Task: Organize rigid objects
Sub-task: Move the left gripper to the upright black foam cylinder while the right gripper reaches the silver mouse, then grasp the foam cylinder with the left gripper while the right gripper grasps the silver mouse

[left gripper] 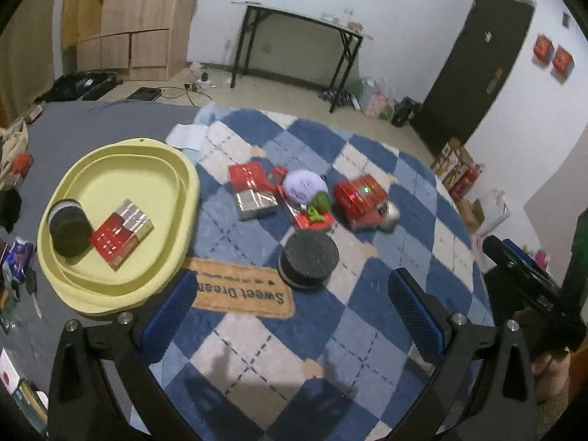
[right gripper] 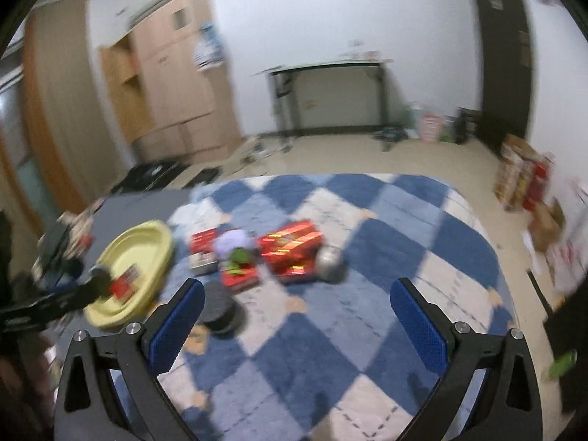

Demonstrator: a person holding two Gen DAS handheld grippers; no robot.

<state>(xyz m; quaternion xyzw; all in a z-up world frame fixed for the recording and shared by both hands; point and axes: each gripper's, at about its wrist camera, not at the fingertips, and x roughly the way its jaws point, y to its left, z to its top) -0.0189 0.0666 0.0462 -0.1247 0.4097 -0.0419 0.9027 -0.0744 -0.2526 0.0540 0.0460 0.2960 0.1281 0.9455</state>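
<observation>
A yellow tray on the left holds a black round tin and a red-and-silver box. On the blue checked blanket lie another black round tin, a red-and-silver box, a flat red box under a purple plush and a green toy, a red box and a silver ball. My left gripper is open and empty, above the blanket just short of the tin. My right gripper is open and empty, the tin by its left finger; the view is blurred.
The blanket's brown label lies between the tray and the tin. Clutter lies on the grey surface left of the tray. Beyond are a black desk, a wooden cabinet, a dark door and boxes on the floor.
</observation>
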